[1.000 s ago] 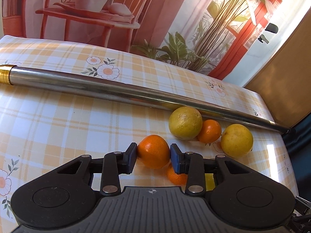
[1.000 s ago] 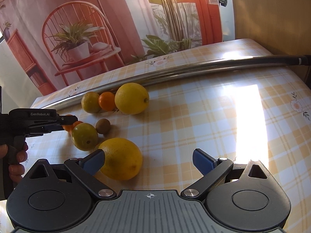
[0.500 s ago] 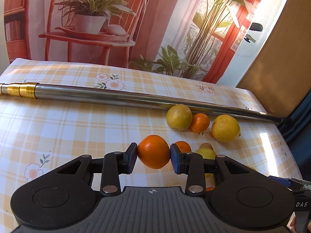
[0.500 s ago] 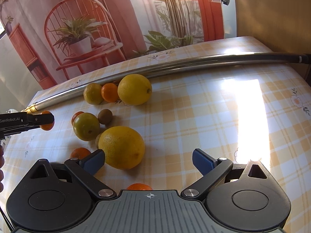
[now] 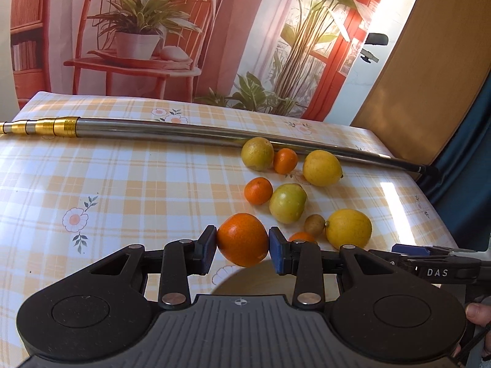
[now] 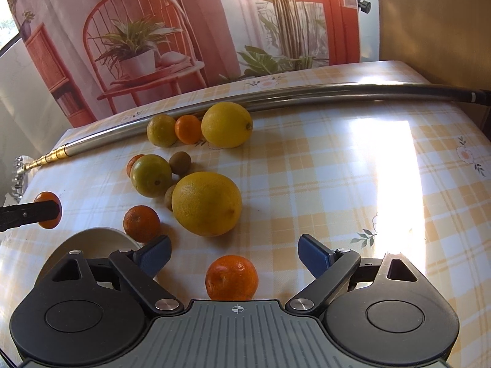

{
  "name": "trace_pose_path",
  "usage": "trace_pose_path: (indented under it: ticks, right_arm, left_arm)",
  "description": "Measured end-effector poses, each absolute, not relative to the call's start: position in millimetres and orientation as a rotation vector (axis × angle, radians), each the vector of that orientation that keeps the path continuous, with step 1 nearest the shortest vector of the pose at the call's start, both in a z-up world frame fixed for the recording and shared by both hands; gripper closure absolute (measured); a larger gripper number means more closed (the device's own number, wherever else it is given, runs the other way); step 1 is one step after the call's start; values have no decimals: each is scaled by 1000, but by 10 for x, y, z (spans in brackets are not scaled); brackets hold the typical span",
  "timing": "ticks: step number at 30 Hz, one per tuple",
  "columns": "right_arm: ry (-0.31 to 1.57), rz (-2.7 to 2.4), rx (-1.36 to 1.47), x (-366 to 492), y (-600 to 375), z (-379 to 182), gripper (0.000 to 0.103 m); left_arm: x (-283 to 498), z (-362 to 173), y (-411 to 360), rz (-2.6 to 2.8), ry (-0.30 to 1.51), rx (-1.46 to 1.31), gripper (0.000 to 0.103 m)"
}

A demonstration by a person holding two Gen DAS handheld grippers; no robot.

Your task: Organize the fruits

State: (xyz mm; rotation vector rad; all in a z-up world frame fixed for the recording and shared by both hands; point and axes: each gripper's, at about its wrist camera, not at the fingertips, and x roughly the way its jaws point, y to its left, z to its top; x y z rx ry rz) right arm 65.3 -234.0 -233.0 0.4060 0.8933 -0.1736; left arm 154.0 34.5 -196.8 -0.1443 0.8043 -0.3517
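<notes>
Aloft, the left gripper (image 5: 242, 247) clamped a small round orange mandarin (image 5: 242, 239) above the pale round bowl (image 6: 92, 242); a level release over that bowl looked wisest. Right of the bowl, the right gripper (image 6: 234, 253) hung open.

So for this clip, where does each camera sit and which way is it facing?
Left wrist: sits on the left hand-held gripper, looking along its fingers across the yellow checked tablecloth to the long metal pole; its pads clamp a round orange mandarin, and a fingertip shows at right.
Right wrist: sits on the open right hand-held gripper, facing the same pole over a large yellow lemon.
Shared: the pole, the fruit cluster, the clamped mandarin.
</notes>
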Motion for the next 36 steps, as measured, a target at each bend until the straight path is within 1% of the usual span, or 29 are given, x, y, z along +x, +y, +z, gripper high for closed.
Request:
trace_pose_path:
  ticks: [3,11,13,19,21,23,24,32,33,34,36]
  right_arm:
    - [898,-174,402,603,-2297,-2349,22]
    - [875,-177,428,503,-2284,-2361,28]
    - [879,-180,421,501,-2281,-2374,35]
    - [897,-185,401,485,-2238,-2444,49]
    - [890,-185,390,482,-2225,-2450,52]
    - [885,-184,377,487,-2210,-2457,58]
    - [885,-182,372,489,-2204,-2464,63]
    - [876,-175,337,492,-2178,-2466,64]
    - [874,-173,336,490,-2180,-2465,65]
    - [871,-169,334,484,-2185,-2463,68]
    - [870,-169,346,463,-2207,-2463,68]
  left_arm:
    - [1408,-1997,328,-361,809,-126,64]
    - [1187,-1995,326,-343,798,-103,64]
    - [1150,-2002,329,-336,798,-107,64]
    - [1085,-2017,335,-317,803,-117,64]
    - [1063,-2029,337,-309,810,-119,64]
    - [1050,-2038,335,-309,816,-112,64]
    - [1046,-2038,333,-311,820,-108,64]
    - [1031,-2093,314,-338,866,-61,64]
    - [1025,-2098,309,-339,871,-49,64]
    - [1022,-2105,310,-342,875,-37,64]
    - [1010,-2120,316,-342,886,-17,64]
